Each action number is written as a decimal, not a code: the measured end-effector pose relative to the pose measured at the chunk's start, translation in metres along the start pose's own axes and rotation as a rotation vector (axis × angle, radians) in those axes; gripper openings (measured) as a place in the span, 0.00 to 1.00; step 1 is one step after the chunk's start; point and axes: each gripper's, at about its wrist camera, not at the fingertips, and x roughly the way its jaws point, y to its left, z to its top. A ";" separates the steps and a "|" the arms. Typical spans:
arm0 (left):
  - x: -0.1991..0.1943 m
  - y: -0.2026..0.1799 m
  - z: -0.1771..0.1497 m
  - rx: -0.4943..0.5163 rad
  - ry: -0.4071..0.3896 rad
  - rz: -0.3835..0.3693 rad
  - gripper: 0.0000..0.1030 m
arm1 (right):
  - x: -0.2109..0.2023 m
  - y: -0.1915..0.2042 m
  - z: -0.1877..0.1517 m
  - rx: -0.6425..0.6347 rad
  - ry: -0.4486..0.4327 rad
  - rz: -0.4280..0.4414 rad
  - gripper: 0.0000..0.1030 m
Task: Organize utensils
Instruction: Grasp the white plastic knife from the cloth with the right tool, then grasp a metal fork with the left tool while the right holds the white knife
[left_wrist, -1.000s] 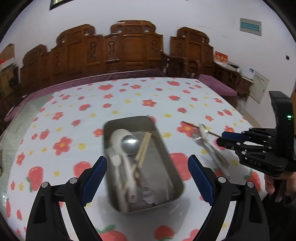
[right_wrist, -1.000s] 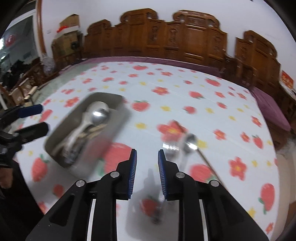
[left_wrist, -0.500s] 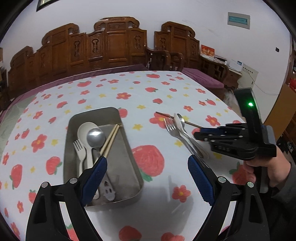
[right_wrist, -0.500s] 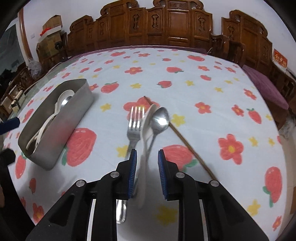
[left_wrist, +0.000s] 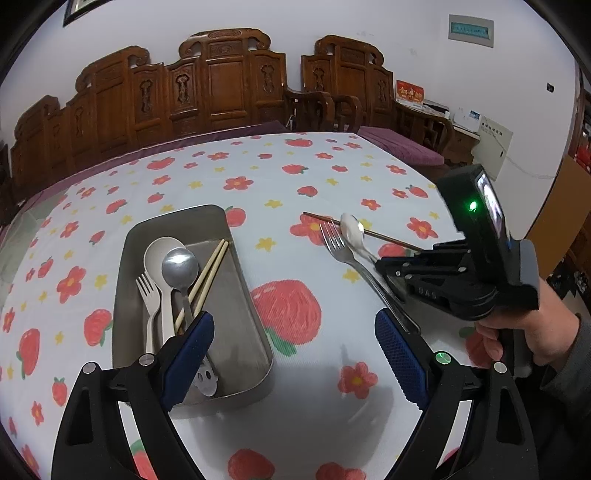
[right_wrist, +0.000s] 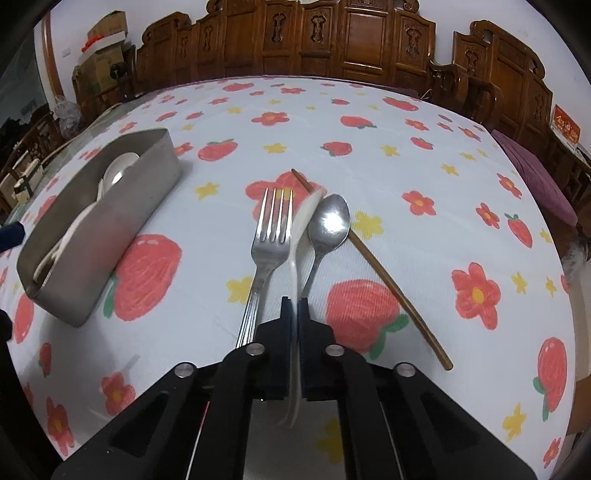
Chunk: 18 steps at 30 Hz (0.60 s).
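Observation:
A white plastic spoon (right_wrist: 306, 214) stands on its edge on the tablecloth between a metal fork (right_wrist: 271, 229) and a metal spoon (right_wrist: 328, 221). My right gripper (right_wrist: 294, 306) is closing, and its pads press on the white spoon's handle. A brown chopstick (right_wrist: 388, 280) lies slanted under the spoons. In the left wrist view my left gripper (left_wrist: 293, 321) hangs open over the near end of the metal tray (left_wrist: 173, 221), holding nothing. The tray holds a white spoon (left_wrist: 162, 254), a metal spoon (left_wrist: 180, 262), a white fork (left_wrist: 147, 291) and two chopsticks (left_wrist: 207, 273).
A person's hand (left_wrist: 532, 339) grips the right gripper's handle at the right. The tray (right_wrist: 110, 229) sits to the left of the loose utensils. Carved wooden chairs (left_wrist: 221, 85) line the table's far side. The cloth has a strawberry and flower print.
My right gripper's jaws have shut on the white spoon's handle, and the spoon now stands on its edge. The right gripper sank closer to the table. The left gripper stayed open.

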 end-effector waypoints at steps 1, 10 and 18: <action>0.001 -0.001 0.000 0.003 0.003 0.004 0.83 | -0.001 -0.001 0.000 0.002 -0.003 0.003 0.04; 0.008 -0.020 0.008 0.026 0.004 0.015 0.83 | -0.034 -0.026 0.004 0.089 -0.110 0.064 0.04; 0.025 -0.047 0.022 0.075 0.019 0.014 0.83 | -0.040 -0.057 0.001 0.136 -0.120 -0.003 0.04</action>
